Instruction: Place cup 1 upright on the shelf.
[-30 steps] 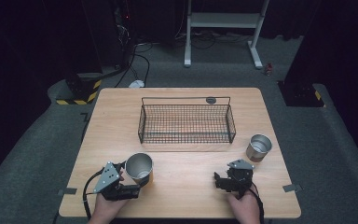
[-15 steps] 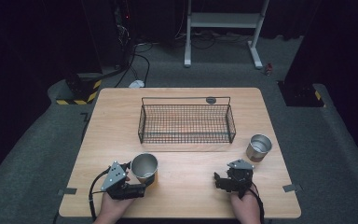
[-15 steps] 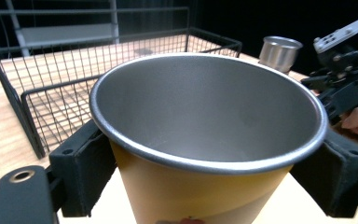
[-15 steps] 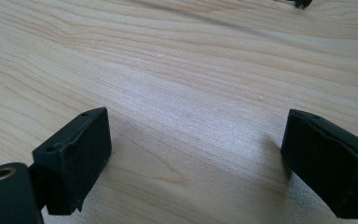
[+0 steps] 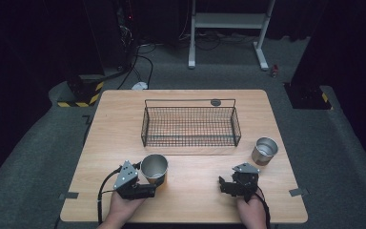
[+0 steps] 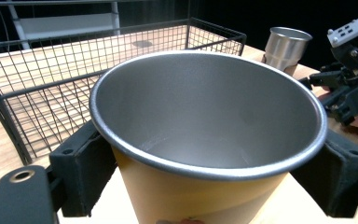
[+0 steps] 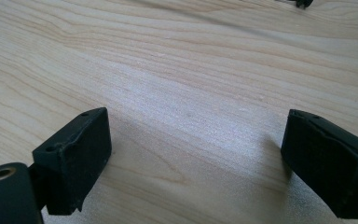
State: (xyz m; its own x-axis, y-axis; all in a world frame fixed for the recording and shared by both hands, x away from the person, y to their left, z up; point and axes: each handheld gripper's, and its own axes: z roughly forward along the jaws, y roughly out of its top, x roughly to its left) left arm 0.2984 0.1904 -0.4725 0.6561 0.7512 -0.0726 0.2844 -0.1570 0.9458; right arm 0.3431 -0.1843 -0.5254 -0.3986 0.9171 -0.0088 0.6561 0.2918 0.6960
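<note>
Two round, tapered steel cups stand on the pale wooden table (image 5: 105,143): the nearer steel cup (image 5: 154,167), just in front of one black wire basket (image 5: 190,126), is clamped in the left claw (image 5: 155,182); its brushed inside shows in the left gripper view. The farther steel cup (image 5: 264,150) stands alone. The right claw (image 5: 224,183) gapes, jaws apart over bare woodgrain.

No lettering, label, brand mark or number could be read anywhere on the table (image 5: 124,124), the wire basket (image 5: 190,125) or the two metal cups (image 5: 154,167), and only unlettered yellow-and-black hazard stripes (image 5: 78,102) marked the floor.
</note>
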